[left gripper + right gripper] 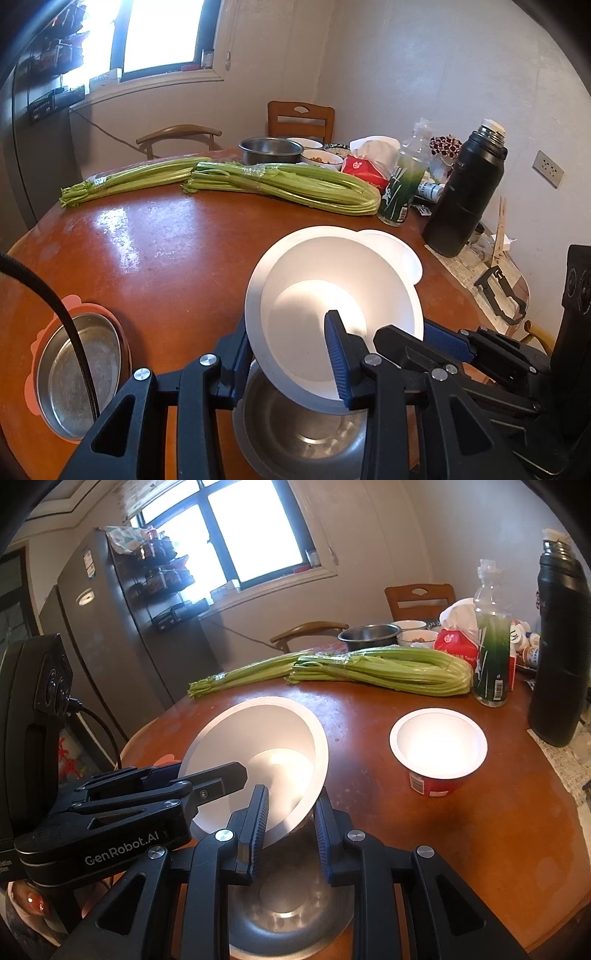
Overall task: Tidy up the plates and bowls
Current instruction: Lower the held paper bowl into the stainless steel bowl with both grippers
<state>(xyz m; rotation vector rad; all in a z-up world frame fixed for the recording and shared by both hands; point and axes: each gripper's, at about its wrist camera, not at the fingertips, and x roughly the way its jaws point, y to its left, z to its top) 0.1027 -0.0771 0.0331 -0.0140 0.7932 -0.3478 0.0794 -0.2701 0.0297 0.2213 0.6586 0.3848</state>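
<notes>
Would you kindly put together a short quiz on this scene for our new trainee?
1. True or false: the white bowl is sitting level.
2. What lies right below the white bowl? A. celery B. a steel bowl C. a red cup
3. How many grippers clamp the white bowl's rim?

Key:
1. False: it is held tilted.
2. B.
3. Two: the left gripper and the right gripper each have one finger inside the rim and one outside.
</notes>
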